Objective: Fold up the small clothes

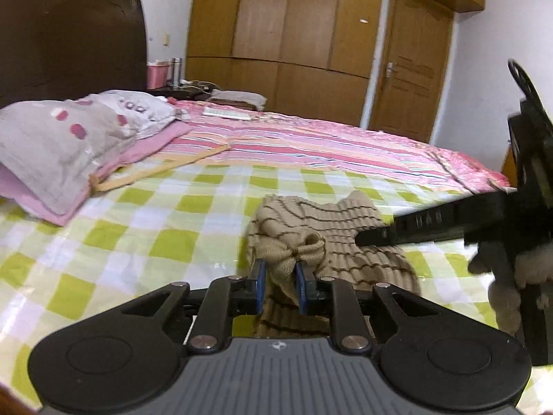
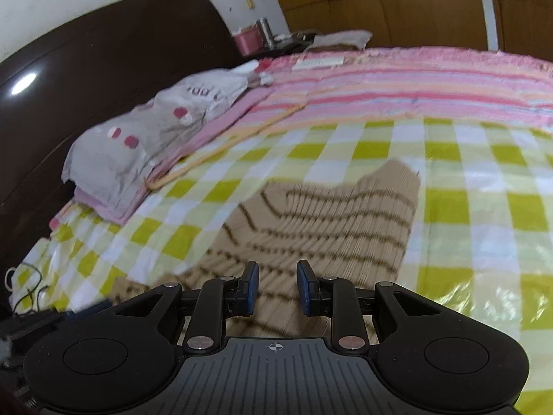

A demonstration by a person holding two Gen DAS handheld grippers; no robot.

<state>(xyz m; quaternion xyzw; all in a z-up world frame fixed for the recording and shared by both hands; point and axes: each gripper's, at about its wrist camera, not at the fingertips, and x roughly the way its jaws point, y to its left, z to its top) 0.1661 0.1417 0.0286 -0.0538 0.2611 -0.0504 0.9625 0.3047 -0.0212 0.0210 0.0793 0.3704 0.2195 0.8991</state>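
A beige knitted garment with thin brown stripes and a knitted bow lies on the green and white checked sheet. My left gripper is shut on the garment's near edge just below the bow, and the fabric bunches up between its blue pads. The right gripper reaches in from the right over the garment. In the right wrist view the right gripper is open and hovers over the striped garment, with nothing between its pads.
A grey pillow with pink spots lies on a pink one at the left, by the dark headboard. A pink striped blanket covers the far half of the bed. A wooden wardrobe and door stand behind. A fluffy sleeve shows at the right.
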